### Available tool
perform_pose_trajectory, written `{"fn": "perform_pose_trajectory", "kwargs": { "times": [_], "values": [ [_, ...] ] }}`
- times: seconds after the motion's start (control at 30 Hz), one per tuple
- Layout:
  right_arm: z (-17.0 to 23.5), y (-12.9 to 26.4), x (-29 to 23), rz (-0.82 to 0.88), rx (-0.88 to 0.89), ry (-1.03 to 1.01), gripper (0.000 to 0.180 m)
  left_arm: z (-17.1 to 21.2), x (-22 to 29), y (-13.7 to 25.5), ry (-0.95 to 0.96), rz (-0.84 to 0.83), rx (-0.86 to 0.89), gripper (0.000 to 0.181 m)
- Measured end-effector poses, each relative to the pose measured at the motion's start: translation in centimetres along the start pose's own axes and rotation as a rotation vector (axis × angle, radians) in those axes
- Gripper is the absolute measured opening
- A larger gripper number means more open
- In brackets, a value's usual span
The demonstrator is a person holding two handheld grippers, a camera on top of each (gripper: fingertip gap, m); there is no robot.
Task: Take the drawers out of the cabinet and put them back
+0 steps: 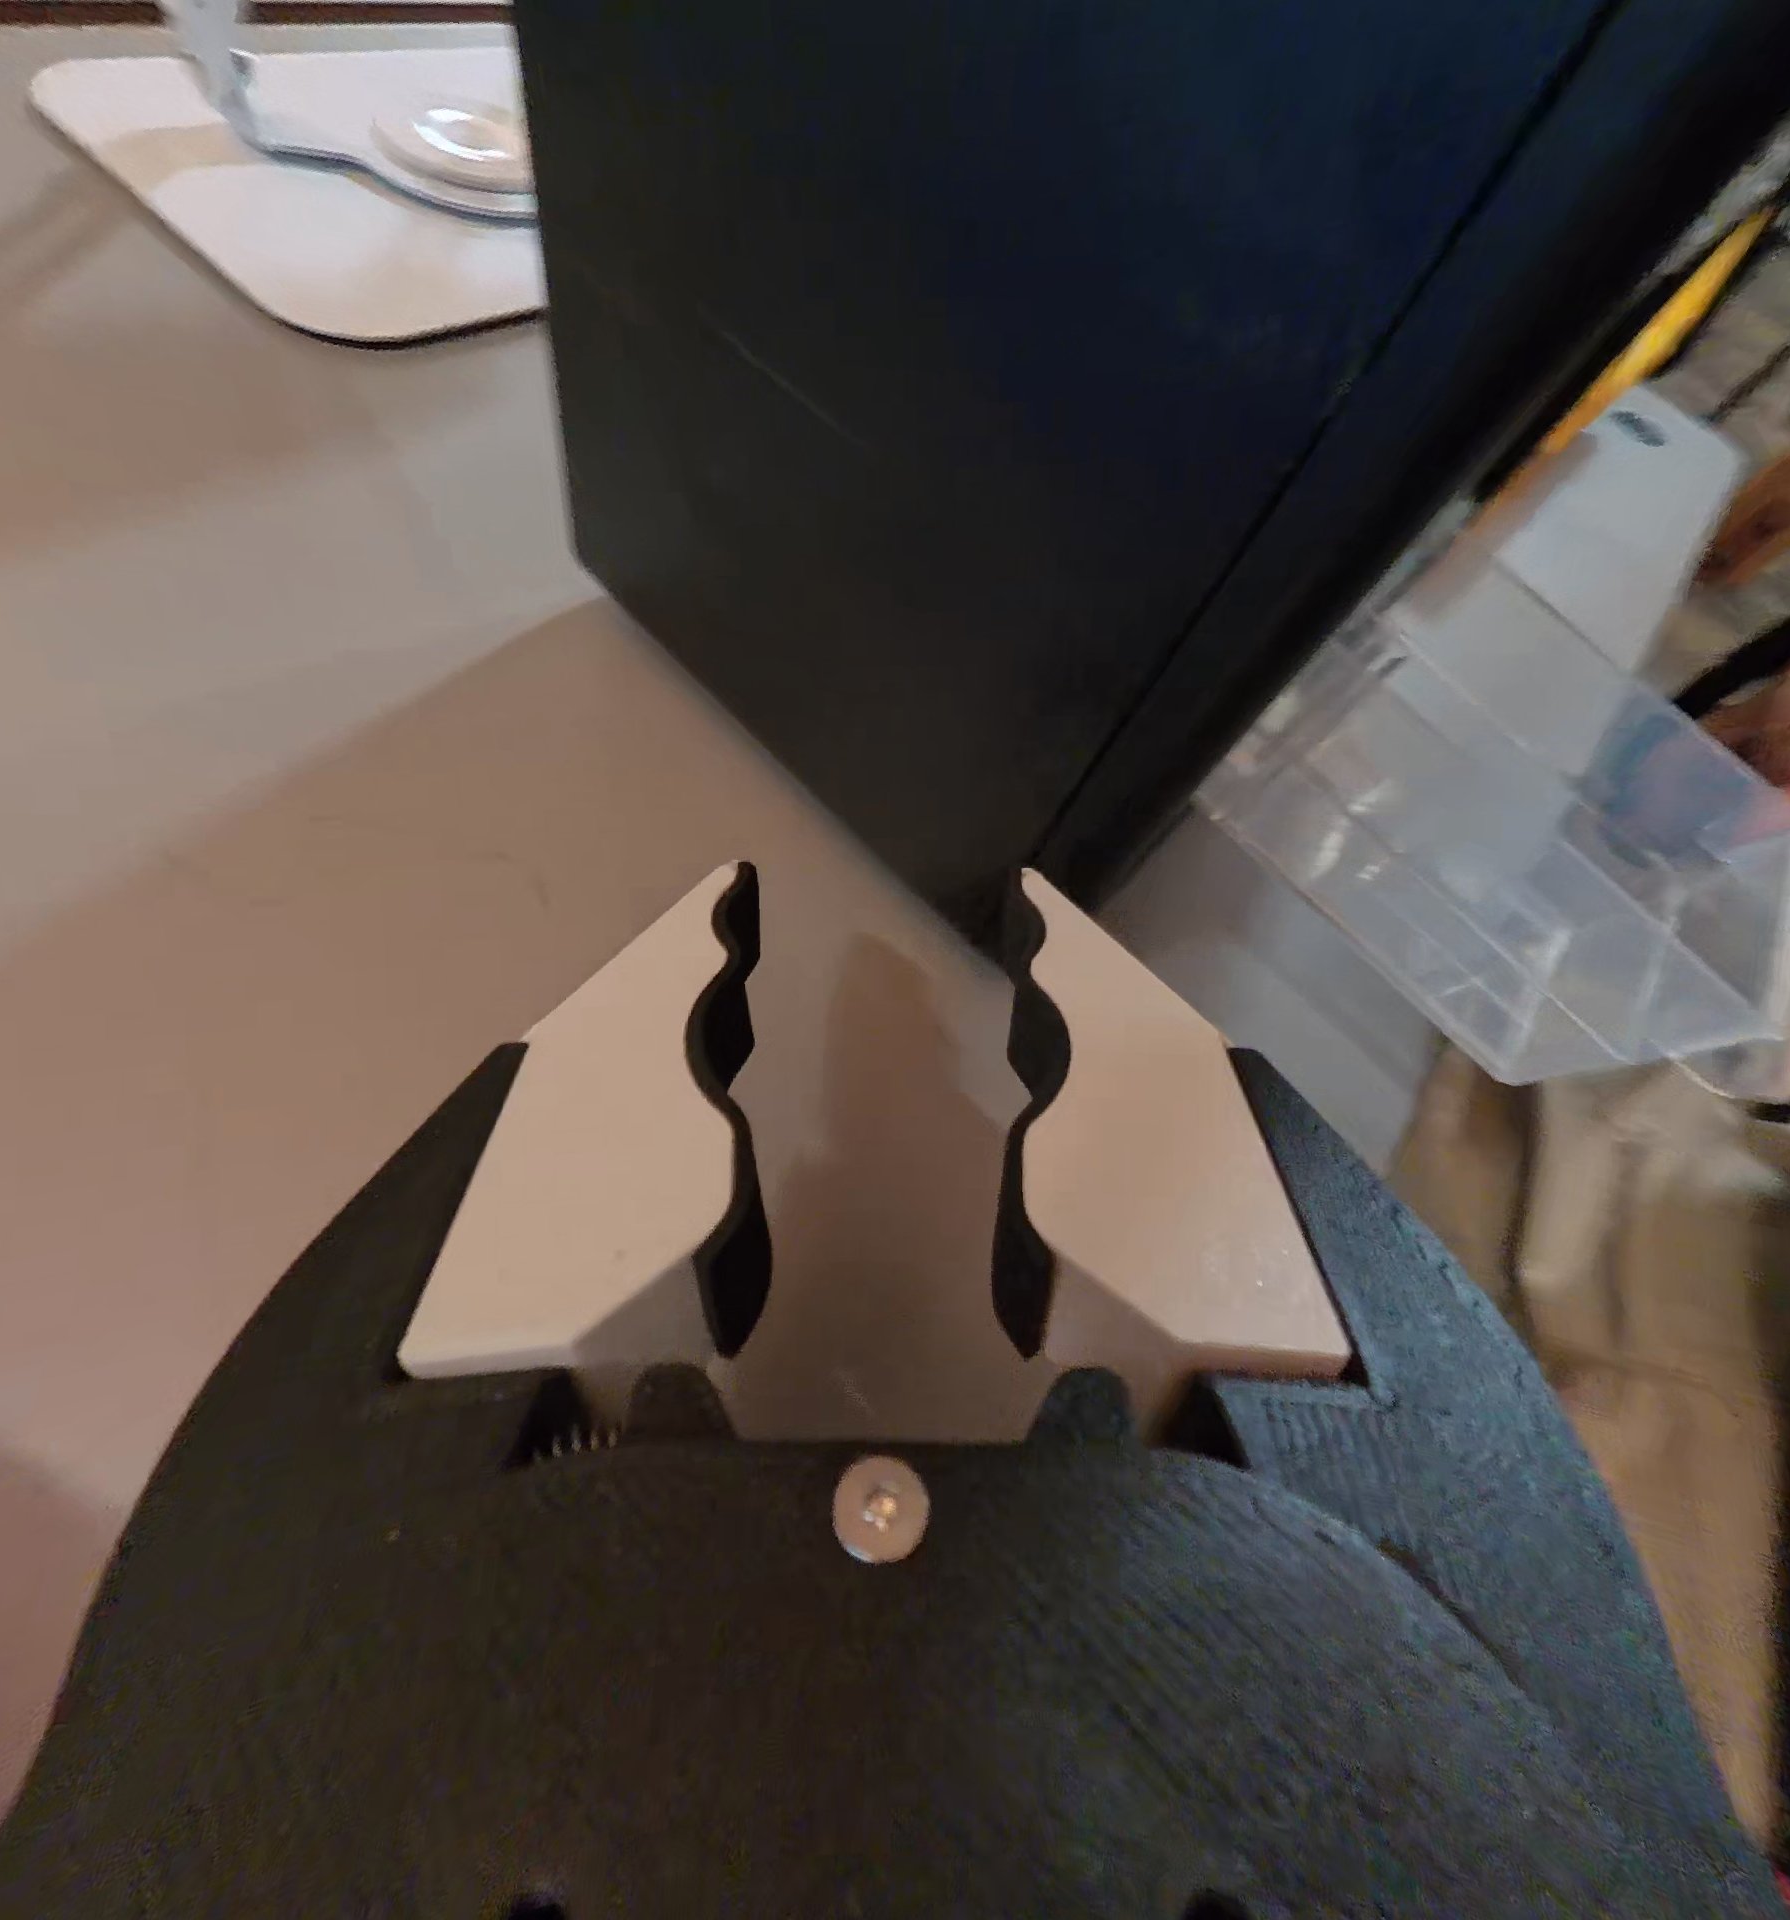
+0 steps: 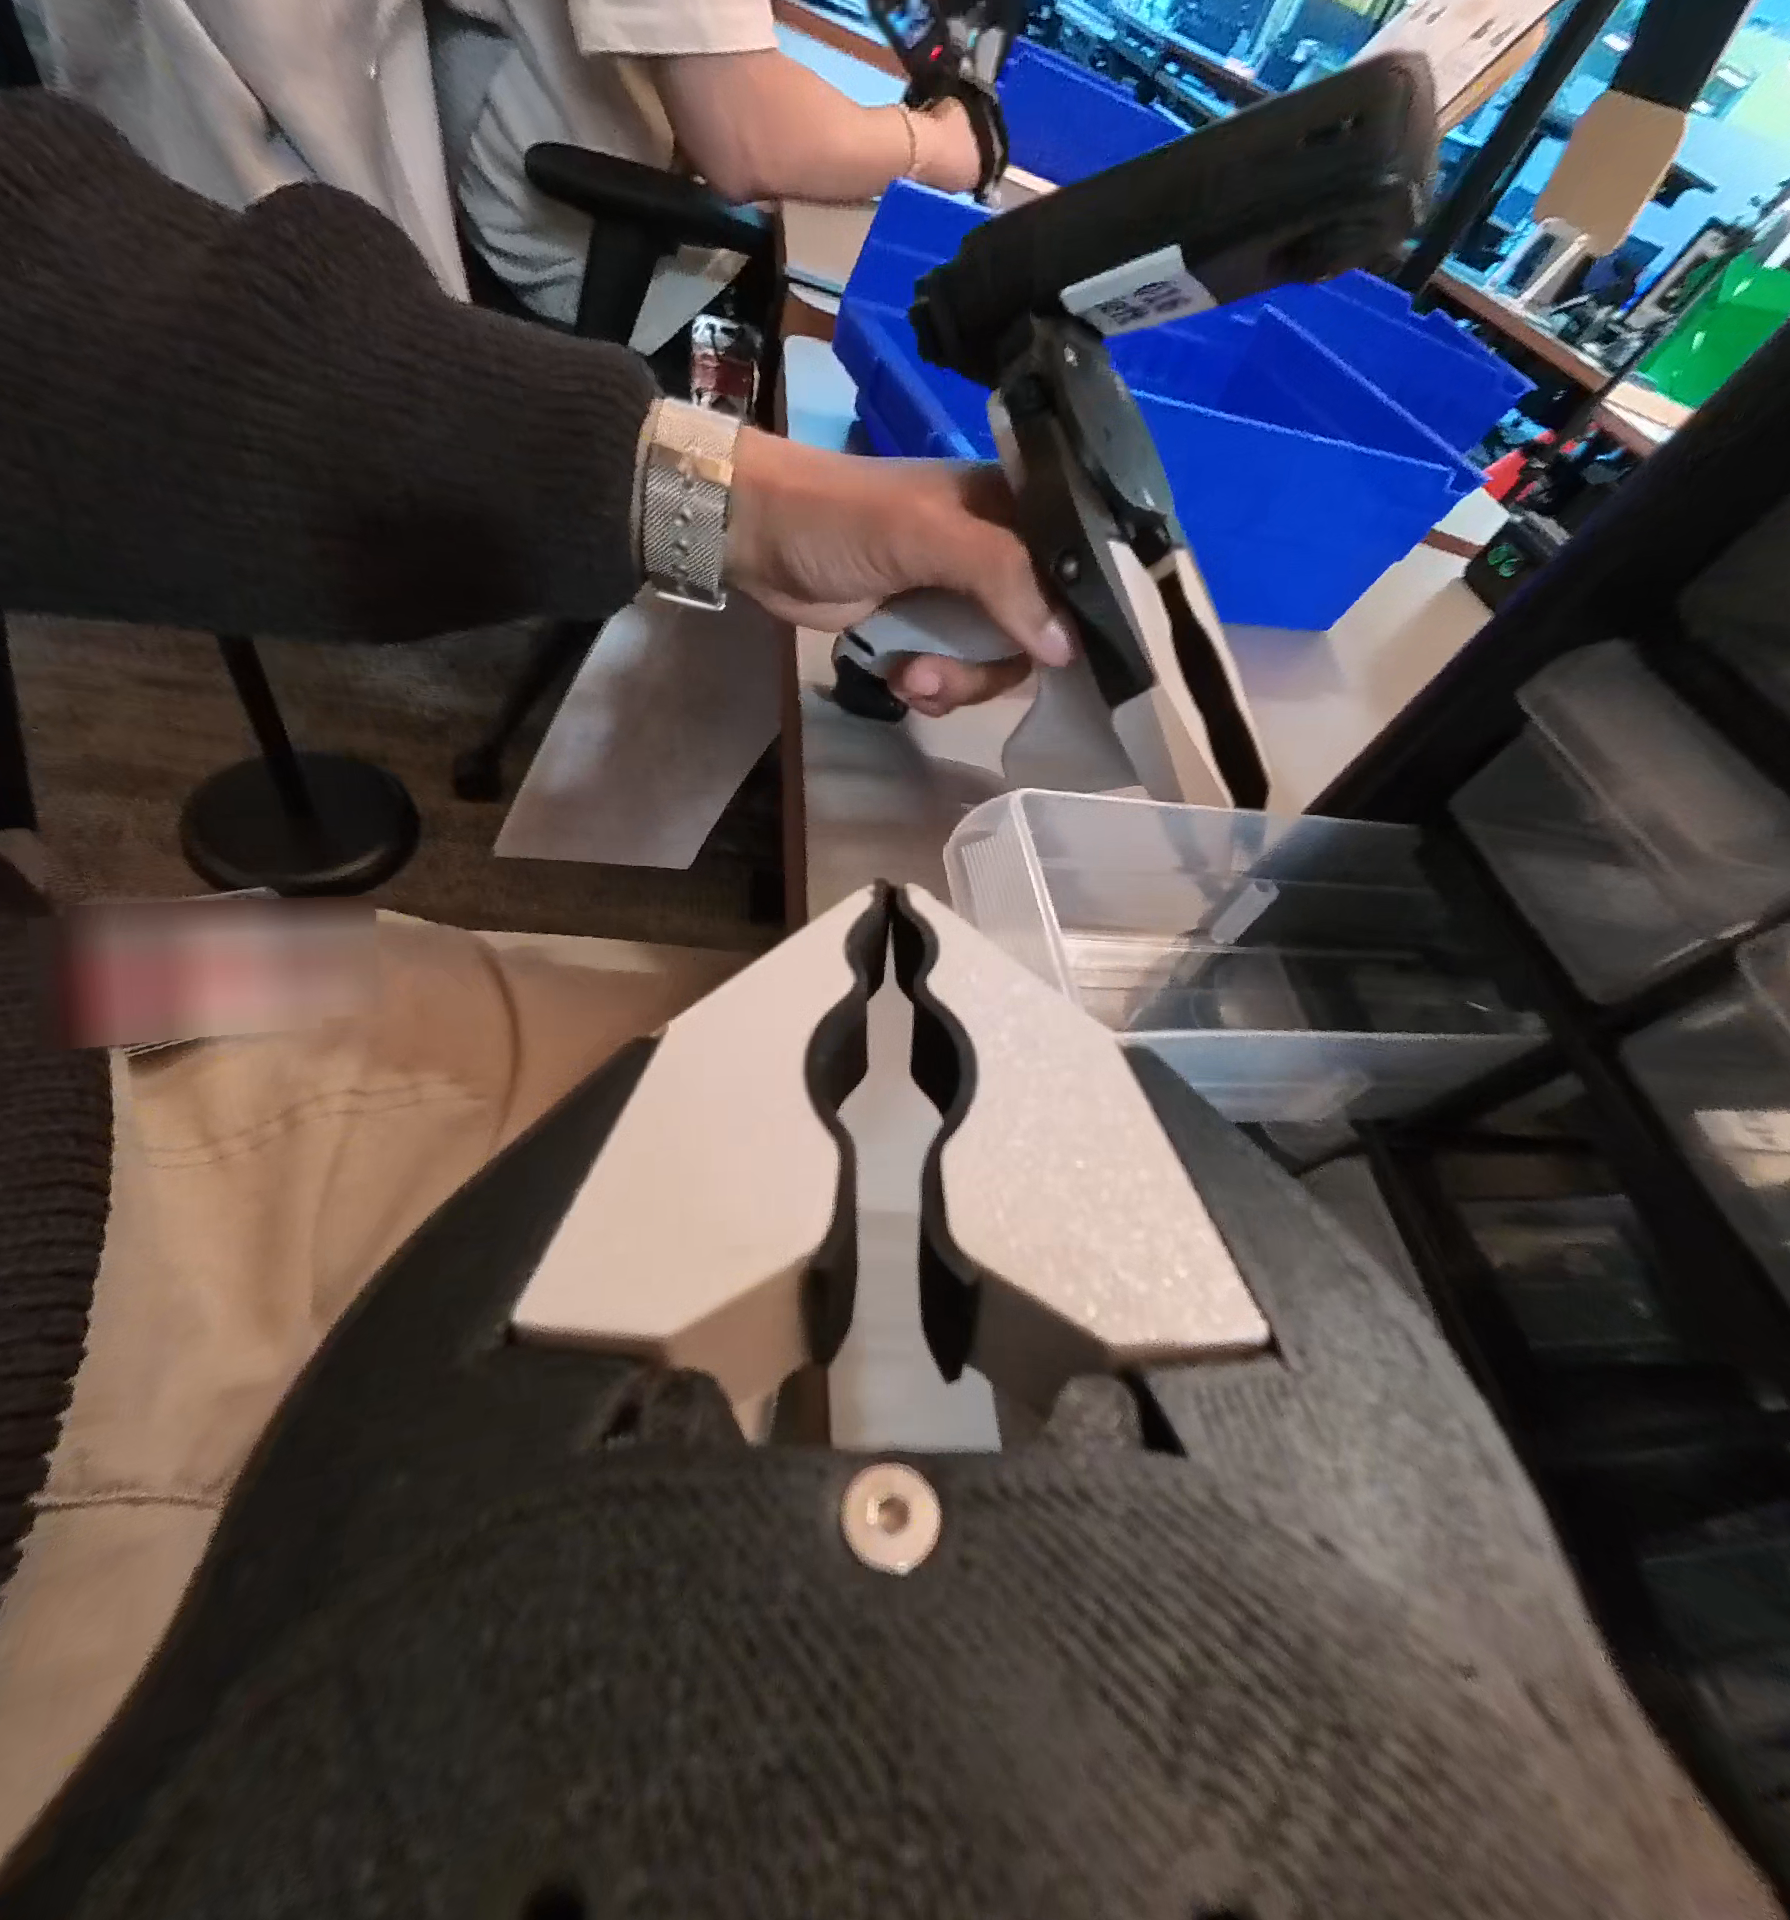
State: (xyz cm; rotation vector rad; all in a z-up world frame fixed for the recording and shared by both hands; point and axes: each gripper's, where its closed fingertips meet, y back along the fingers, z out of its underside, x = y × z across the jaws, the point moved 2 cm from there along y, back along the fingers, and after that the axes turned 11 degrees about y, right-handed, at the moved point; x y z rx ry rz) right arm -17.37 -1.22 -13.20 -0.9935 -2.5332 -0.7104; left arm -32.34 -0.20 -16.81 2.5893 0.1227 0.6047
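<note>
A black cabinet (image 1: 922, 364) stands on the beige table; I see its side in the left wrist view. A clear plastic drawer (image 1: 1493, 862) sticks out of its front and is partly pulled out. My left gripper (image 1: 886, 883) is open and empty, just off the cabinet's near bottom corner. In the right wrist view the drawer (image 2: 1234, 935) juts from the cabinet (image 2: 1701, 644). My right gripper (image 2: 886, 899) is shut with nothing visible between its fingers, just left of the drawer's front end. The left gripper (image 2: 1208, 769) shows there too, held by a hand behind the drawer.
Several other clear drawers (image 2: 1639, 831) sit closed in the cabinet. A white monitor stand base (image 1: 278, 187) lies on the table at the far left. Blue bins (image 2: 1286, 457) stand behind. Another person (image 2: 579, 114) sits at the back by a chair.
</note>
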Motion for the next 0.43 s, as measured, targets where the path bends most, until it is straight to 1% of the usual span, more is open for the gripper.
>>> {"fn": "perform_pose_trajectory", "kwargs": {
  "times": [0.03,0.17,0.27,0.33,0.43],
  "values": [
    [0.0,0.0,0.3,0.020,-0.002,0.003,0.000,-0.1,-0.6,0.1,-0.002,-0.051,0.008,0.046],
    [0.4,0.0,1.9,0.157,-0.039,0.045,0.000,-0.3,-2.7,0.6,-0.001,-0.217,0.010,0.046],
    [1.1,0.2,3.1,0.242,-0.082,0.062,0.000,0.1,-4.9,1.3,0.010,-0.388,-0.025,0.046],
    [0.8,0.2,2.6,0.209,-0.063,0.060,0.000,0.5,-5.7,1.6,0.008,-0.472,-0.058,0.046],
    [-0.2,0.3,1.0,0.095,0.003,0.053,0.000,1.0,-6.9,2.1,0.013,-0.601,-0.103,0.045]
  ]
}}
